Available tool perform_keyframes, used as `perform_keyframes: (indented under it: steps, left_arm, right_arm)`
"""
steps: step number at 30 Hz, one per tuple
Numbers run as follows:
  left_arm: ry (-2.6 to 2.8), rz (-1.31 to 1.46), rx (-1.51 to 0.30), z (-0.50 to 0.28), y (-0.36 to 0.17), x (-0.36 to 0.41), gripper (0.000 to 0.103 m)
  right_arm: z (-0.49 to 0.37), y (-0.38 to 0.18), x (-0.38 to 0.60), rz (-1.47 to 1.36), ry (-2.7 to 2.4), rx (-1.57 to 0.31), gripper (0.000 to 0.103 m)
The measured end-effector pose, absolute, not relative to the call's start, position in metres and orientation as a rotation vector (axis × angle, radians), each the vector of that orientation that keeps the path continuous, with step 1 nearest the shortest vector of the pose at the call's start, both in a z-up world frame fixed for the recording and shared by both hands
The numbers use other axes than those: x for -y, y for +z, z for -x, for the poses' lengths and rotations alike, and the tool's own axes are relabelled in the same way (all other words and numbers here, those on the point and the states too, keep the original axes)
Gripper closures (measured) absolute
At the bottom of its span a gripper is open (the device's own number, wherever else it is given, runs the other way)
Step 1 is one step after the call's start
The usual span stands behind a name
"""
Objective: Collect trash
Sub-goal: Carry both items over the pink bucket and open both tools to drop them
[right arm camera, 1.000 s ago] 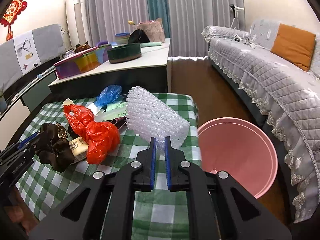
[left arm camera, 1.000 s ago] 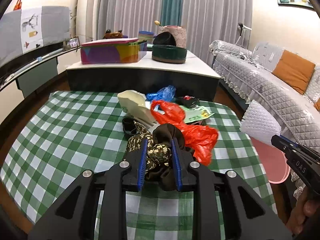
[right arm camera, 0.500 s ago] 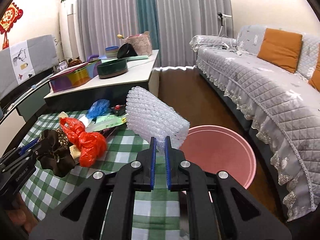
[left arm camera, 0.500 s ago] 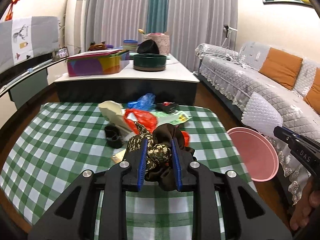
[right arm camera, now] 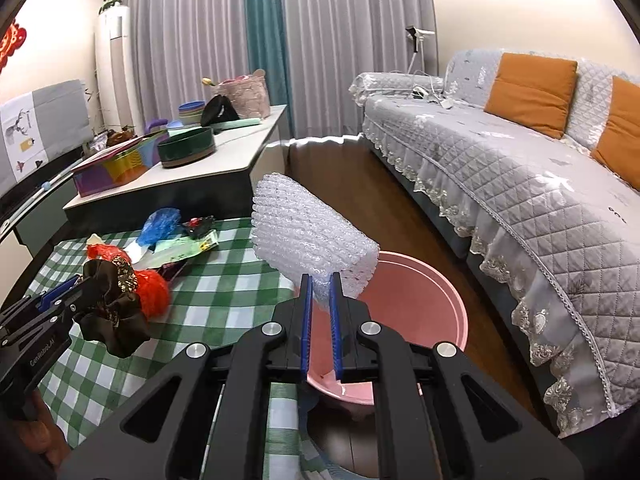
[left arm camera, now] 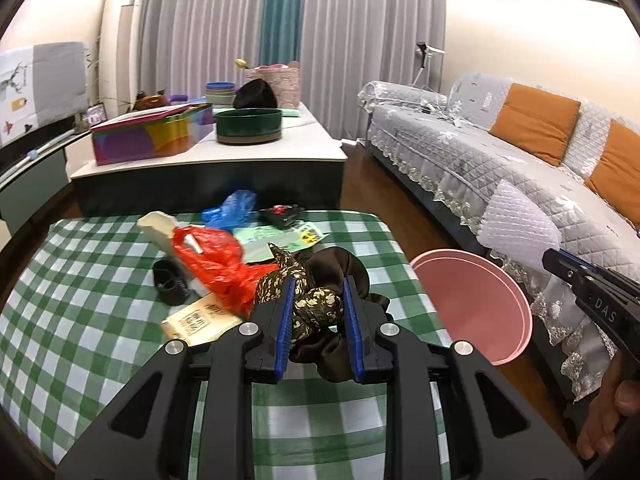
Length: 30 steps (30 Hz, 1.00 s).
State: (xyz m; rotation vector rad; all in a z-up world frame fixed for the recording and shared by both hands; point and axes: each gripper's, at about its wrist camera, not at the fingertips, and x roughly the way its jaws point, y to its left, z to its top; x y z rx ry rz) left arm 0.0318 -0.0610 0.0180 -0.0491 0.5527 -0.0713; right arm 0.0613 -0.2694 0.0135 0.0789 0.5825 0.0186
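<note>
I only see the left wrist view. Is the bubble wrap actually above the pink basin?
Observer: Partly. In the right wrist view the bubble wrap overlaps the pink basin at its near rim; its far end reaches back over the checked tablecloth.
Operator: How is the right gripper gripping it?
Observer: It pinches only the wrap's lower edge, jaws nearly closed.
Operator: And my scrunchie?
Observer: It droops below the left gripper, above the tablecloth, left of the basin.
</note>
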Motion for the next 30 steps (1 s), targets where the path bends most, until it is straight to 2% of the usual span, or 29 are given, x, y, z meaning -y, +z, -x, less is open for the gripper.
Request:
perform_keyframes:
  steps: [30]
  left_arm:
    - [-0.243,0.026,-0.553,-0.087,0.02,0.121,0.08]
  right_arm:
    - [-0.094,0.009,0.313,-0.132,-0.081,-0.594,0.094]
